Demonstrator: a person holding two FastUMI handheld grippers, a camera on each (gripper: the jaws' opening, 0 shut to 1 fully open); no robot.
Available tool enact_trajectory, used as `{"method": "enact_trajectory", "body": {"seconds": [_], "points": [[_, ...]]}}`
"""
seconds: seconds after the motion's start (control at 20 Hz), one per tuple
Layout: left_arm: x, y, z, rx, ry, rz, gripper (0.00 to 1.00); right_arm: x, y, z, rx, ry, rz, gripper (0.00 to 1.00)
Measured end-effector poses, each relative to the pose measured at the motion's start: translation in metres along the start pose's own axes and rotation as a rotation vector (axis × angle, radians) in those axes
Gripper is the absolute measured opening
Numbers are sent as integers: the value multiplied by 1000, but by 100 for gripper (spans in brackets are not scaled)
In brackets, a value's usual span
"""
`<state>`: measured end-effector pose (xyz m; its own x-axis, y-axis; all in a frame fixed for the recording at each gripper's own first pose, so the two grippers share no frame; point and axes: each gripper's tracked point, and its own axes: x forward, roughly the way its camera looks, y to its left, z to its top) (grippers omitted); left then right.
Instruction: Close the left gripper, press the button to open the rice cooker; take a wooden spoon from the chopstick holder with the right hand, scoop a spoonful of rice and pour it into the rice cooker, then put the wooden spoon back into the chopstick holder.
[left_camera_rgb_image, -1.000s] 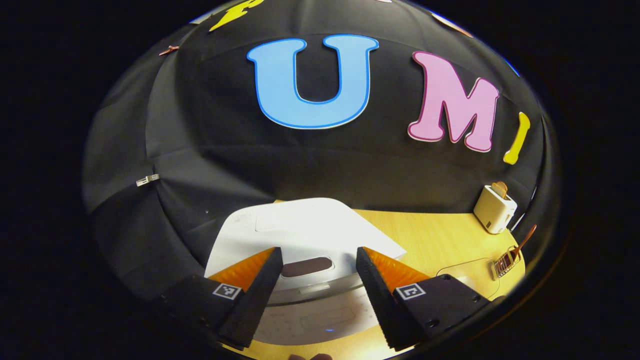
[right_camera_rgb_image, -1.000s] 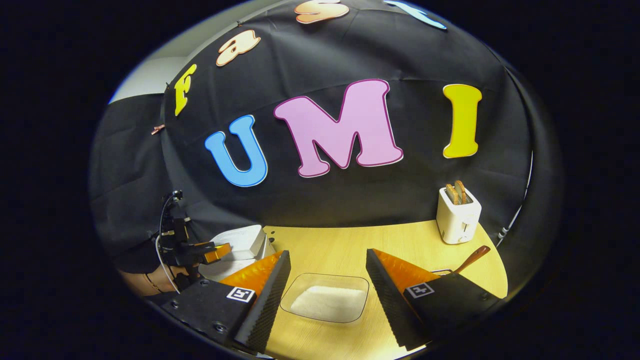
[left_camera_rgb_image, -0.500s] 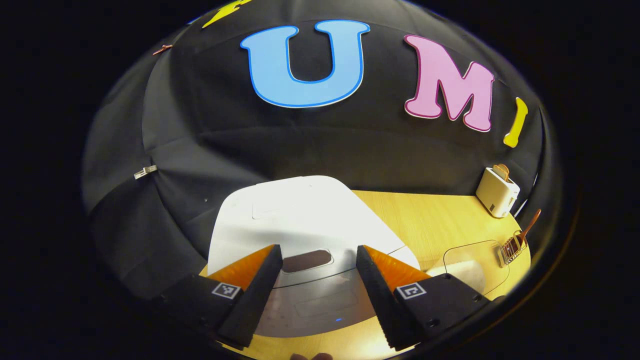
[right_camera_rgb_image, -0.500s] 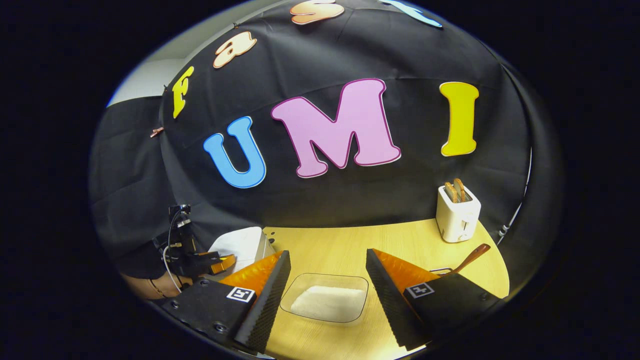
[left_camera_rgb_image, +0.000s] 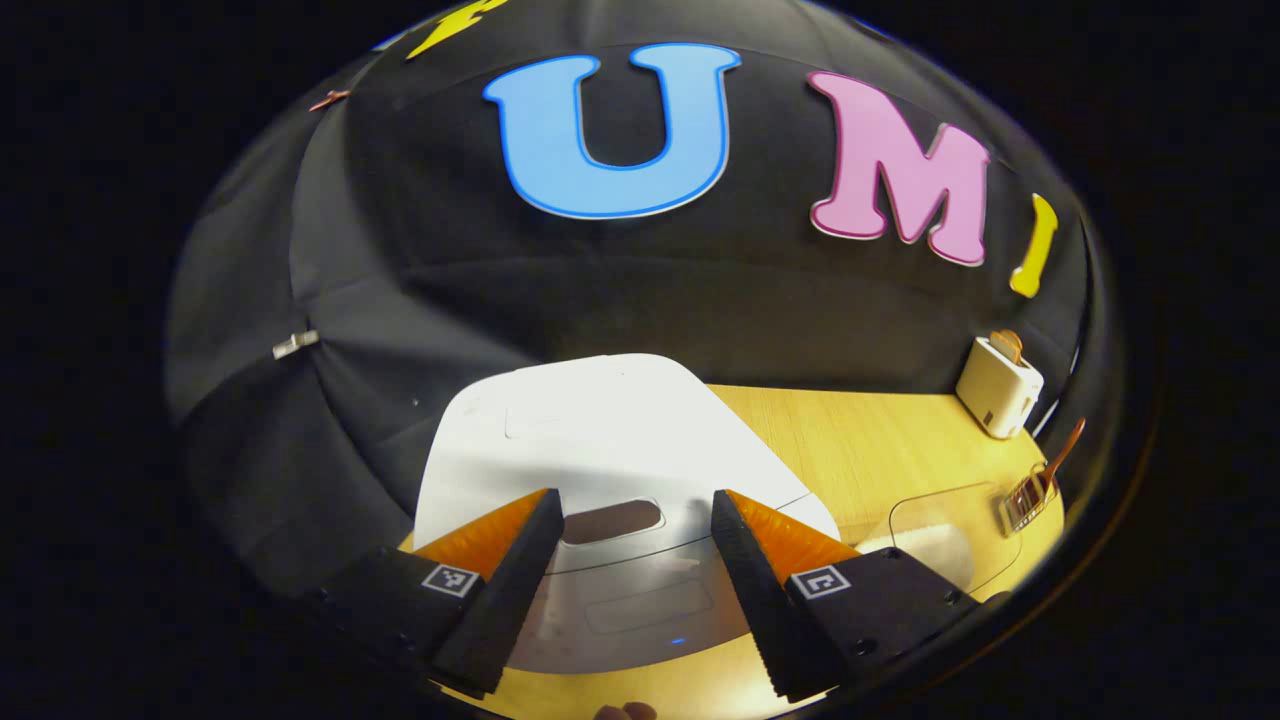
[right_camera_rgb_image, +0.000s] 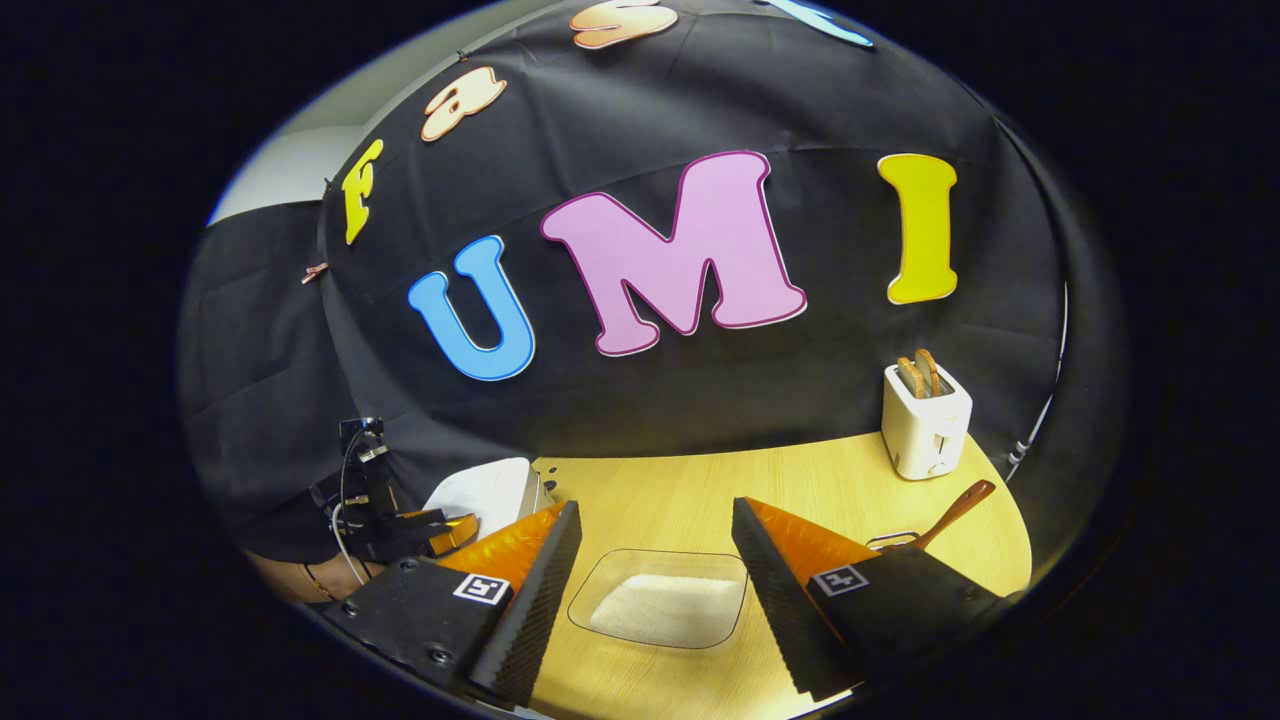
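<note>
Rice cooker (left_camera_rgb_image: 590, 430): smooth white rounded lid, shut.

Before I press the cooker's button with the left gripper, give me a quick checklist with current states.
1. Left gripper shut for pressing: not ok, fingers spread apart.
2. Lined up with the rice cooker button: ok, the button sits between the fingers.
3. Lid closed: ok.
4. Right gripper free for the spoon: ok, open and holding nothing.
5. Wooden spoon in the chopstick holder: ok.
6. Rice in the clear tray: ok.
</note>
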<state>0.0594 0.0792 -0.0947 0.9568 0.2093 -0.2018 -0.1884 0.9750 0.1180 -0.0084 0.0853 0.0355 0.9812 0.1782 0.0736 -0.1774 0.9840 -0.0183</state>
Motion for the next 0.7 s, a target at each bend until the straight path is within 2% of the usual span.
{"method": "enact_trajectory", "body": {"seconds": [0.15, 0.5, 0.7], "points": [[-6, 6, 7, -29, -18, 8, 97, 1, 1, 1, 0, -1, 3, 93], [-51, 28, 55, -9, -204, 14, 94, -1, 8, 6, -16, -7, 5, 93], [-84, 20, 83, -32, -293, -36, 94, 1, 17, 11, -33, -15, 15, 94]]}}
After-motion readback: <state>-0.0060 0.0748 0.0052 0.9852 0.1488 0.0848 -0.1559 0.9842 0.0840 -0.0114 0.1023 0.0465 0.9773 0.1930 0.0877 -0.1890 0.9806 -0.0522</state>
